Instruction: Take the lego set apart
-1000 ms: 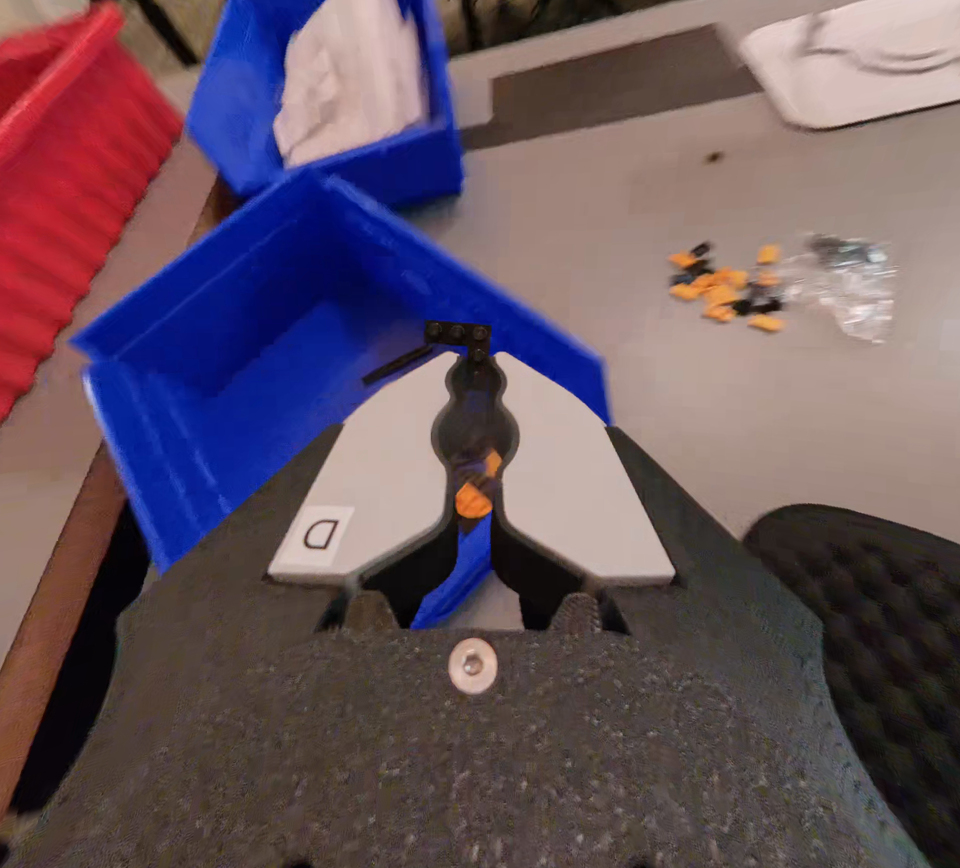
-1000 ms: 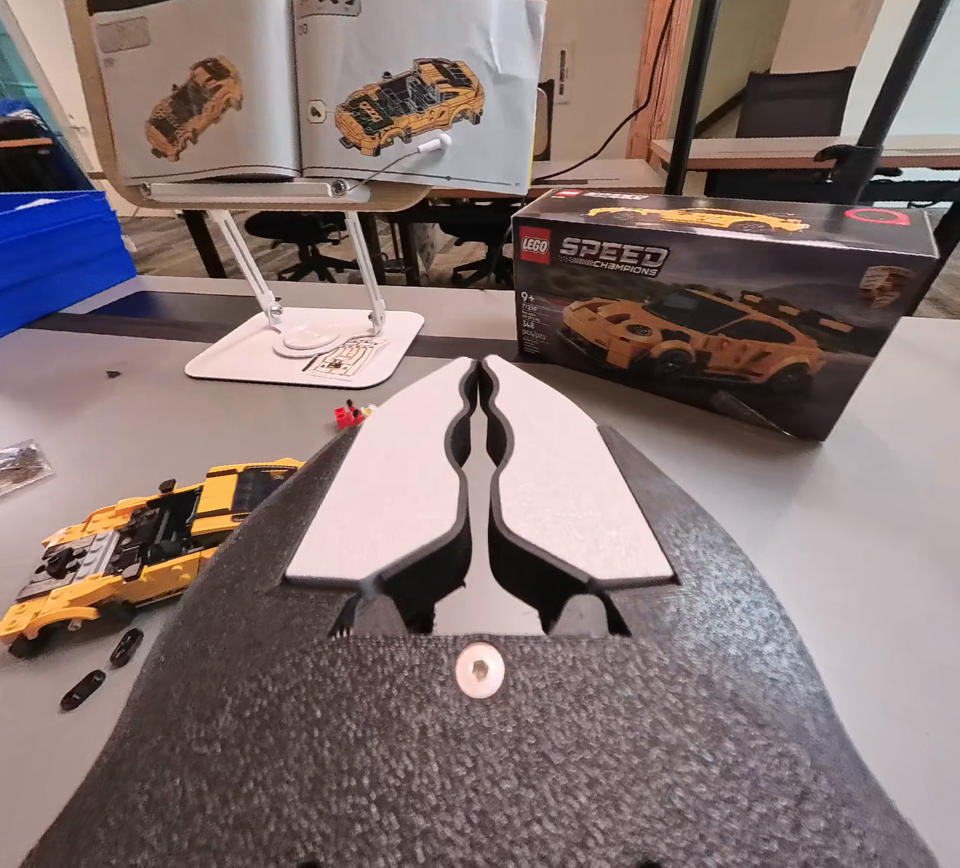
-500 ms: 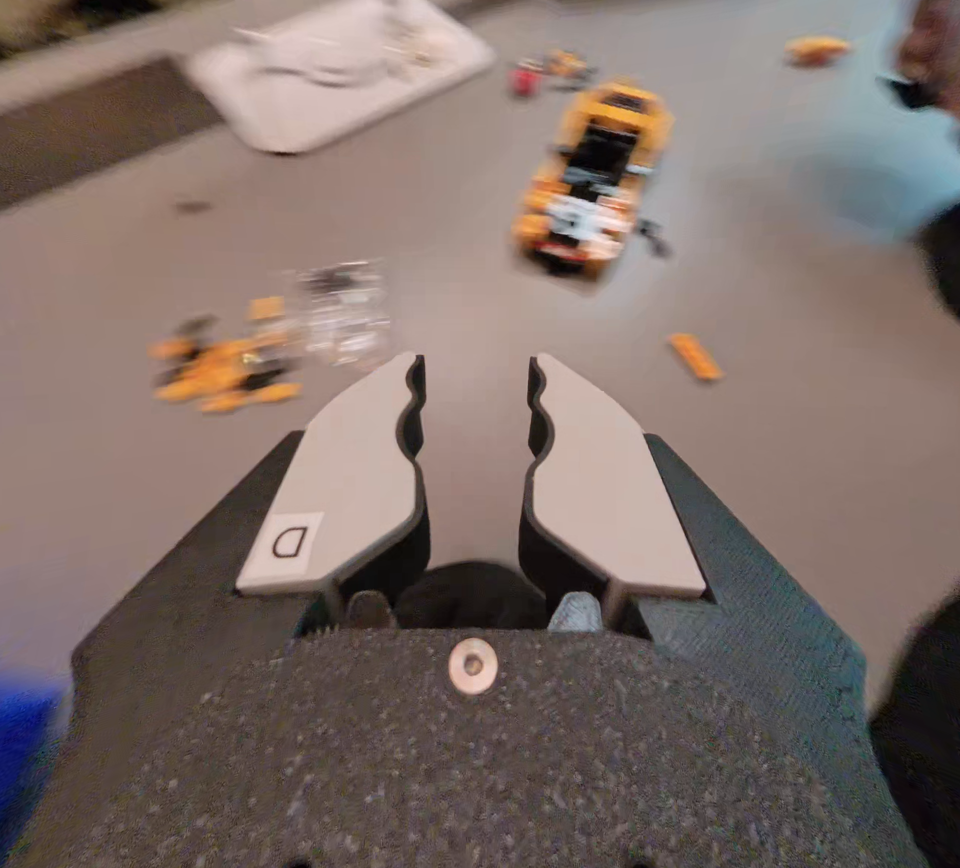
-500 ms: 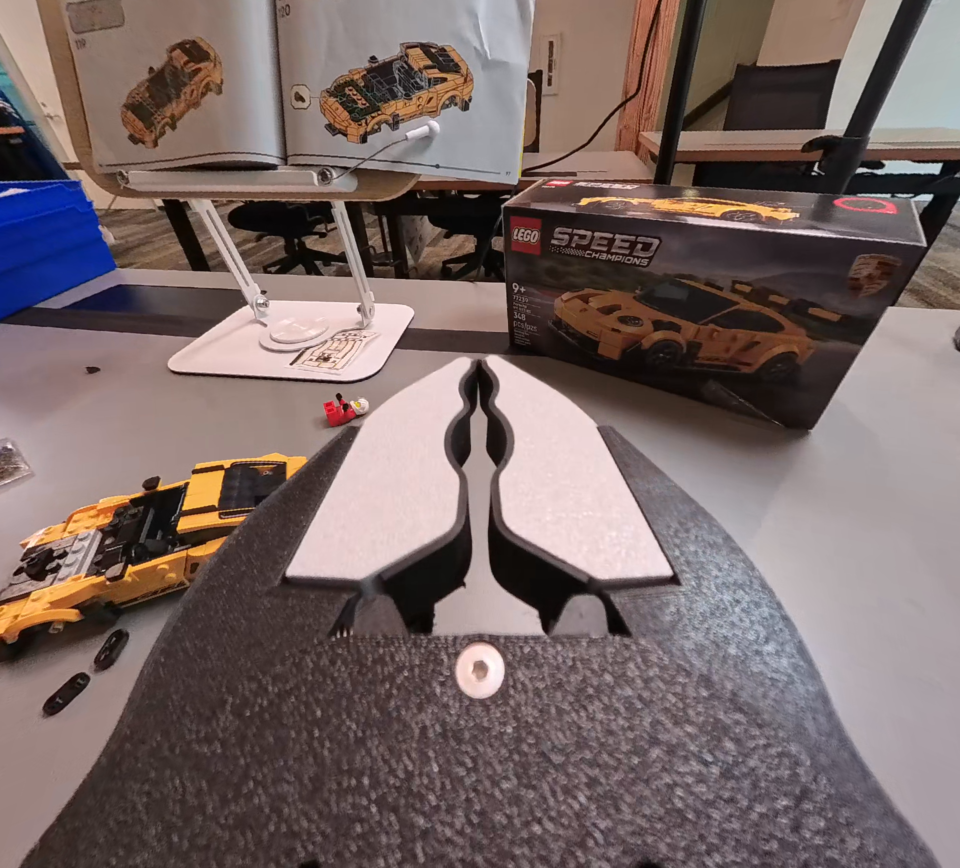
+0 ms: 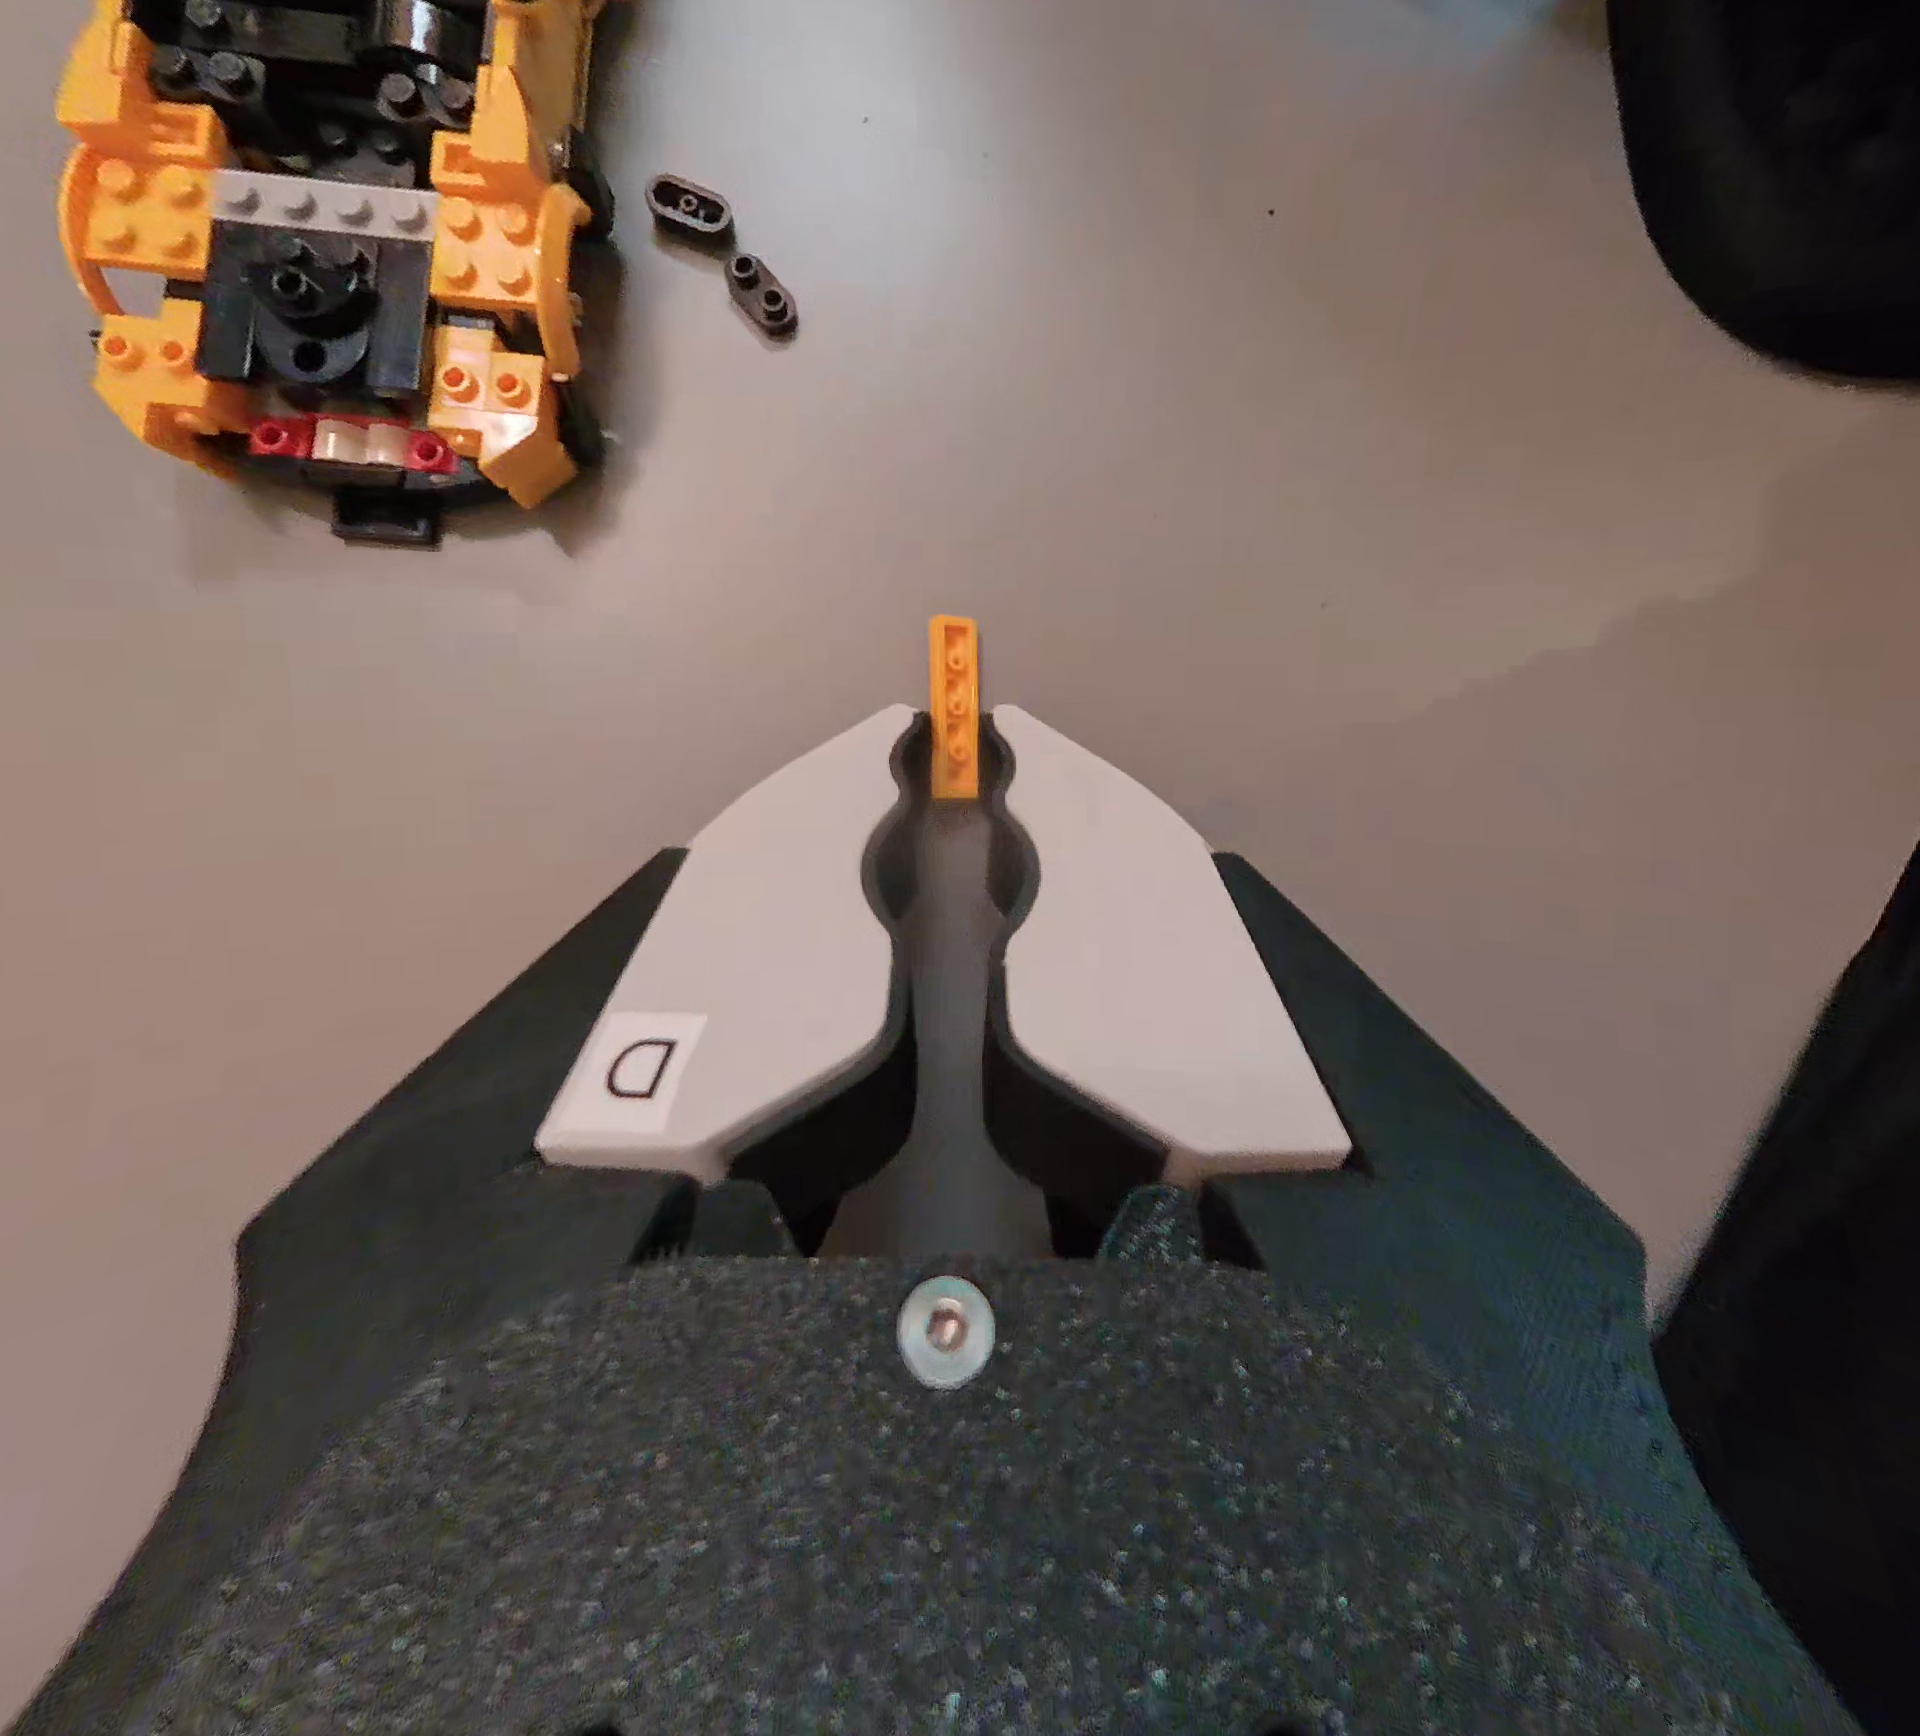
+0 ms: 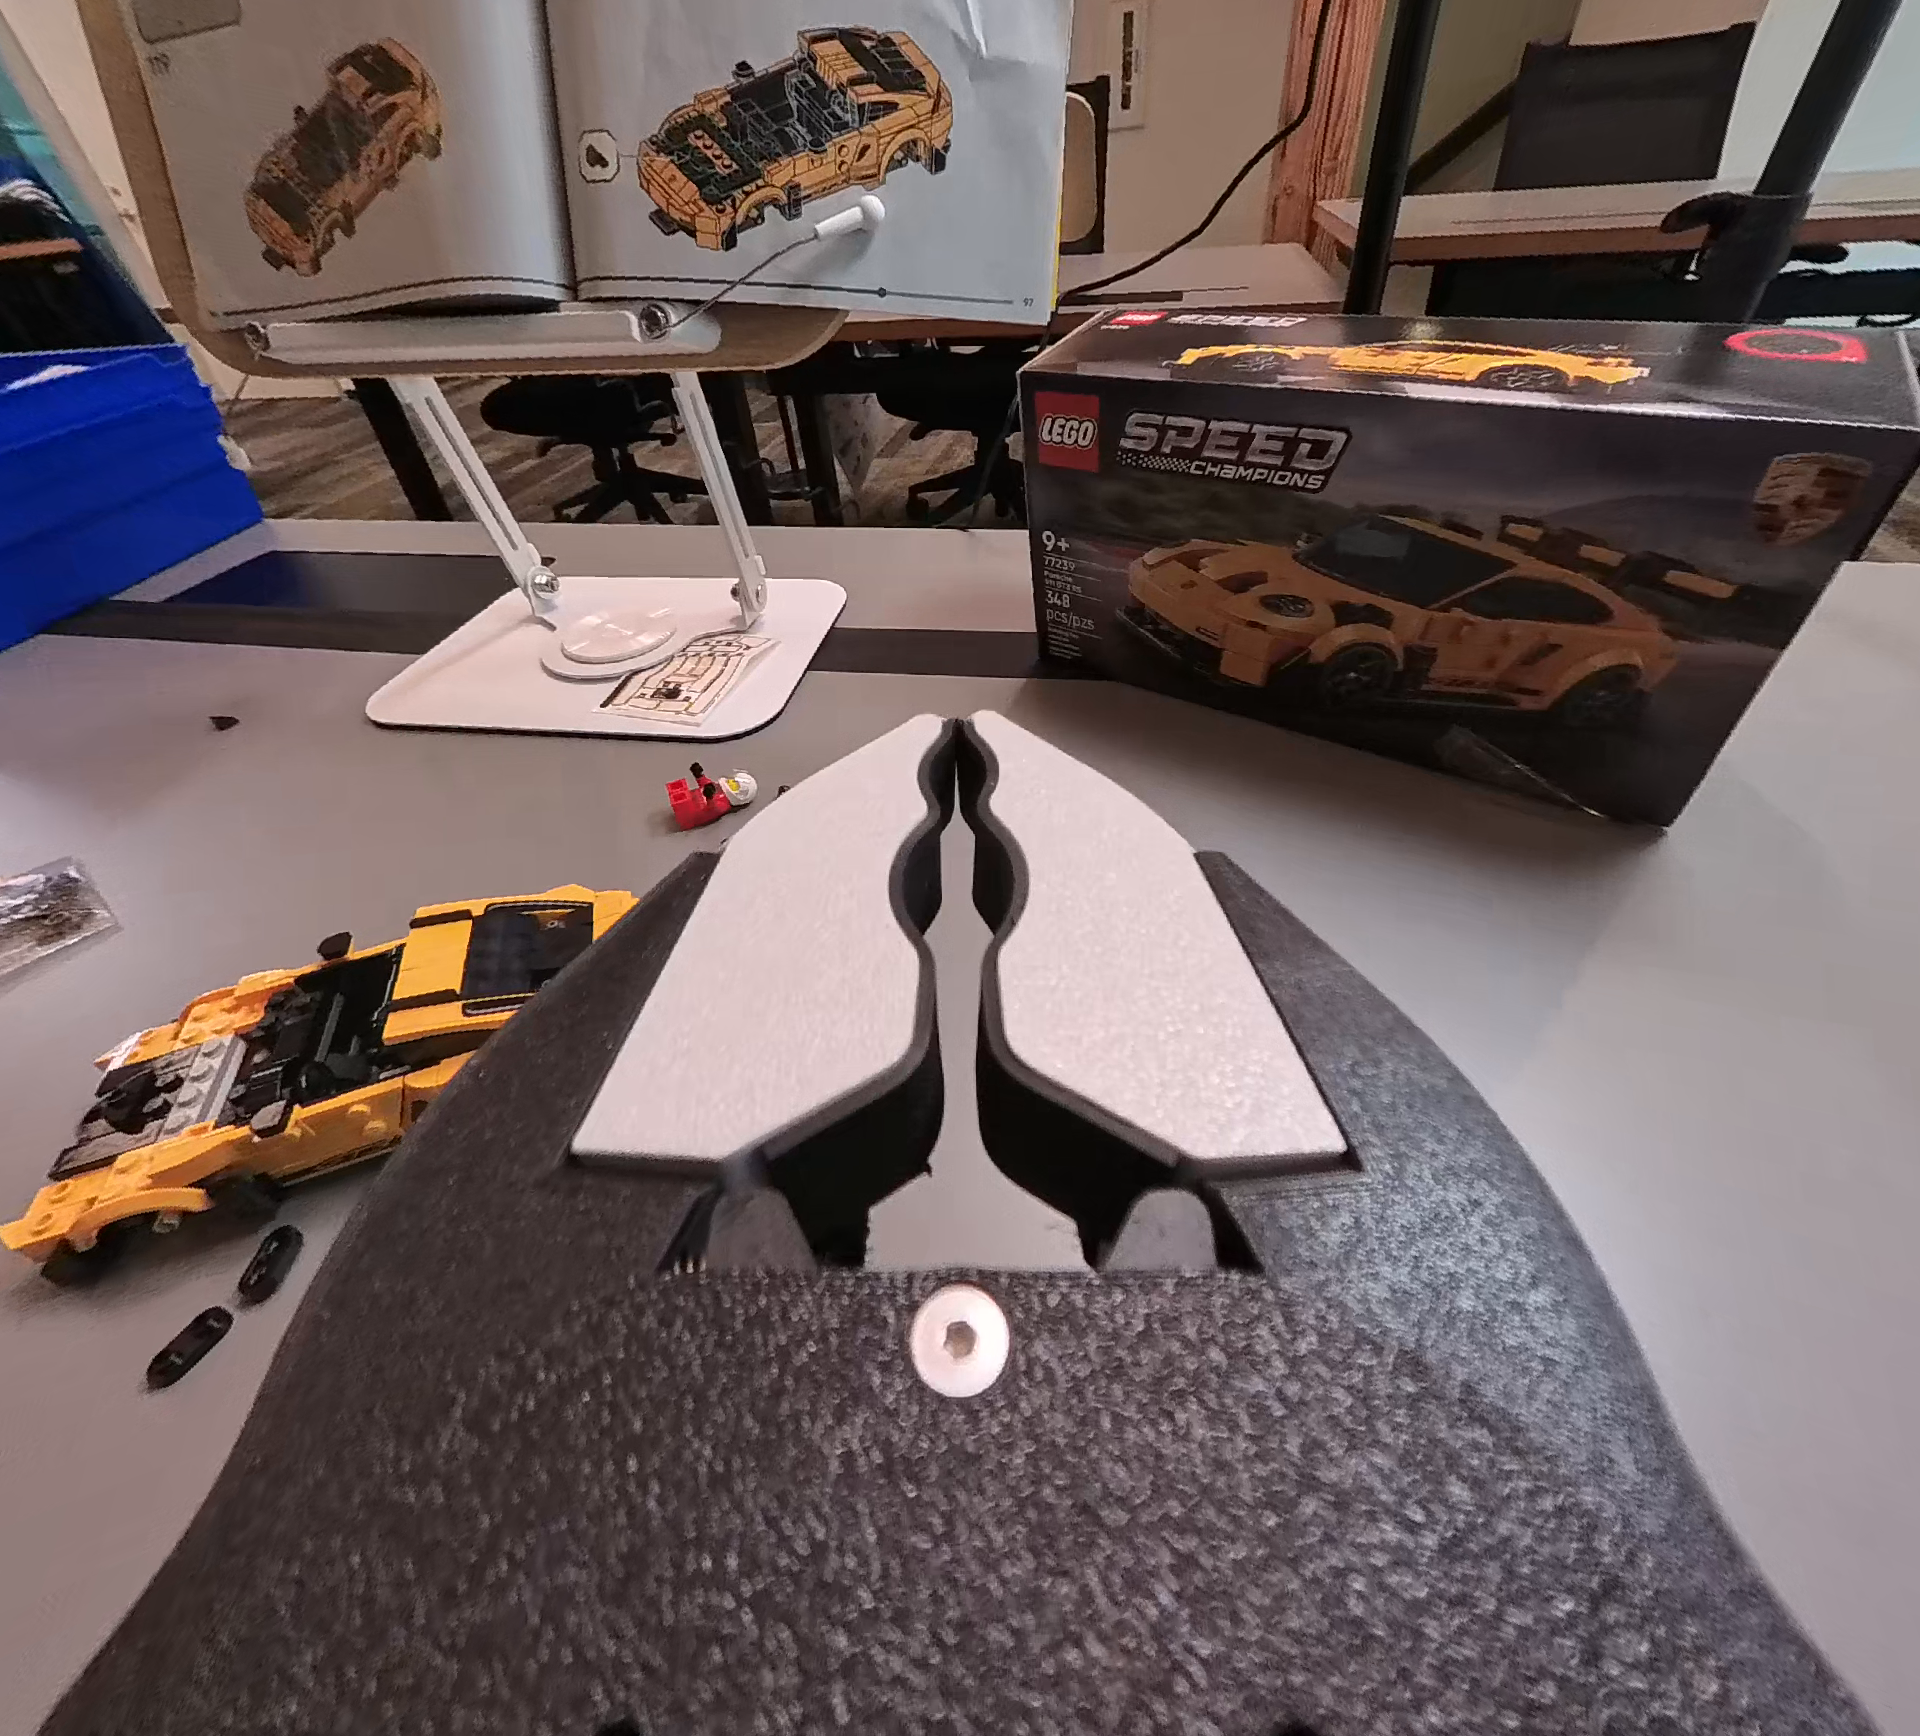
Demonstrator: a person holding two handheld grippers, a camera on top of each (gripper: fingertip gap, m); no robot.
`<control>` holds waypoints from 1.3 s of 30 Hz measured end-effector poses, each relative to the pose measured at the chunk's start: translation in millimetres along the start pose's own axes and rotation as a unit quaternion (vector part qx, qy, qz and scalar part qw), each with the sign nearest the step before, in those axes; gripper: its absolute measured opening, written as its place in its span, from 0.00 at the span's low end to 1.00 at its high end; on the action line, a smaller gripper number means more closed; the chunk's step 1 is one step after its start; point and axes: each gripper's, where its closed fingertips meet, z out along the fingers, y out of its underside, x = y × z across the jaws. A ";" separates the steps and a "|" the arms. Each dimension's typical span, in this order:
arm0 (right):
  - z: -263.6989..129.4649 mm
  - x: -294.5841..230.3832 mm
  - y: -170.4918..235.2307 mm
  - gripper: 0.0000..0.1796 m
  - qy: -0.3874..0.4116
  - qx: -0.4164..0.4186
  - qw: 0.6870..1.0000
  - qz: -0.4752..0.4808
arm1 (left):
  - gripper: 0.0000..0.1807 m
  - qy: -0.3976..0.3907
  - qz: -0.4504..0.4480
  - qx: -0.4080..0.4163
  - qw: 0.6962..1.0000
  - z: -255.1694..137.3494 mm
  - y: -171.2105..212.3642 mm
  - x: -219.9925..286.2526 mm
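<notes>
The partly stripped yellow and black lego car (image 5: 312,159) sits on the grey table at the upper left of the left wrist view, and it shows at the left of the right wrist view (image 6: 312,1042). My left gripper (image 5: 956,720) points down at the table, its jaws shut on a thin orange lego plate (image 5: 956,699) that stands on edge between the tips. My right gripper (image 6: 958,725) is shut and empty, held above the table to the right of the car.
Two small black lego pieces (image 5: 691,206) (image 5: 764,294) lie beside the car. A red minifigure part (image 6: 707,793), the lego box (image 6: 1455,564), a booklet on a white stand (image 6: 623,647), a blue bin (image 6: 104,460) and a plastic bag (image 6: 42,907) are around. A dark rounded shape (image 5: 1787,128) is at the right. Some 30 cm of space lies between my two pairs of fingers.
My left gripper left the blue bin, swung across the table, opened, came down near the car and closed on the orange plate. My right gripper stayed shut and drifted slightly.
</notes>
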 end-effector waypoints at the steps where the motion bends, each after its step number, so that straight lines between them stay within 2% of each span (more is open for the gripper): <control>1: 0.2 -0.4 0.2 0.00 -0.002 -0.001 1.000 0.000 | 0.04 -0.007 0.003 -0.005 1.000 -2.0 2.2 -3.6; 3: 0.1 -1.4 0.2 0.00 -0.004 -0.001 1.000 -0.001 | 0.04 -0.015 0.003 0.007 1.000 -12.8 3.2 -12.2; 5: -0.5 -1.7 -1.0 0.00 -0.004 0.002 1.000 -0.003 | 0.04 -0.027 -0.025 0.048 0.998 -39.9 -1.8 -28.8; 8: -1.1 -1.7 -2.4 0.00 -0.003 0.005 1.000 -0.005 | 0.04 -0.152 -0.066 0.109 0.980 -116.4 2.5 -92.5; 10: -0.9 -2.0 -2.1 0.00 -0.004 0.005 1.000 -0.005 | 0.04 -0.263 -0.095 0.113 0.953 -176.5 26.6 -142.3; 12: -0.6 -3.1 -1.4 0.00 -0.005 0.004 1.000 -0.006 | 0.04 -0.363 -0.135 0.088 0.918 -228.5 66.4 -188.2; 14: -0.3 -4.2 -0.5 0.00 -0.006 0.003 1.000 -0.009 | 0.04 -0.414 -0.177 0.072 0.890 -262.2 105.6 -220.9; 16: 0.1 -5.4 0.9 0.00 -0.006 0.002 1.000 -0.014 | 0.05 -0.429 -0.225 0.054 0.873 -276.1 141.6 -243.1; 19: 1.4 -6.8 4.2 0.00 -0.004 -0.002 1.000 -0.023 | 0.17 -0.429 -0.273 0.031 0.860 -276.6 176.2 -258.2; 21: 2.6 -7.9 7.0 0.00 -0.005 -0.007 1.000 -0.027 | 0.21 -0.440 -0.271 0.040 0.855 -277.5 176.8 -259.6; 24: 4.5 -10.7 11.1 0.00 -0.010 -0.012 0.999 -0.031 | 0.25 -0.468 -0.224 0.083 0.851 -283.8 146.3 -251.7; 26: 5.5 -15.5 13.0 0.00 -0.021 -0.014 0.999 -0.035 | 0.21 -0.436 -0.165 0.140 0.874 -271.5 98.0 -230.6; 28: 6.0 -26.3 15.6 0.00 -0.049 -0.019 0.998 -0.044 | 0.21 -0.349 -0.098 0.188 0.913 -236.9 42.8 -196.6; 29: 5.7 -37.0 18.3 0.00 -0.081 -0.025 0.995 -0.049 | 0.25 -0.295 -0.069 0.201 0.932 -213.5 19.1 -177.8; 31: 2.5 -59.6 25.3 0.00 -0.142 -0.042 0.987 -0.063 | 0.38 -0.193 -0.022 0.199 0.960 -162.2 -15.8 -146.0; 34: -3.0 -86.2 36.3 0.01 -0.201 -0.065 0.973 -0.093 | 0.49 -0.088 0.023 0.167 0.982 -93.0 -45.1 -116.5; 39: -7.4 -103.6 44.6 0.01 -0.232 -0.076 0.961 -0.127 | 0.54 0.007 0.058 0.099 0.993 -9.8 -53.3 -99.9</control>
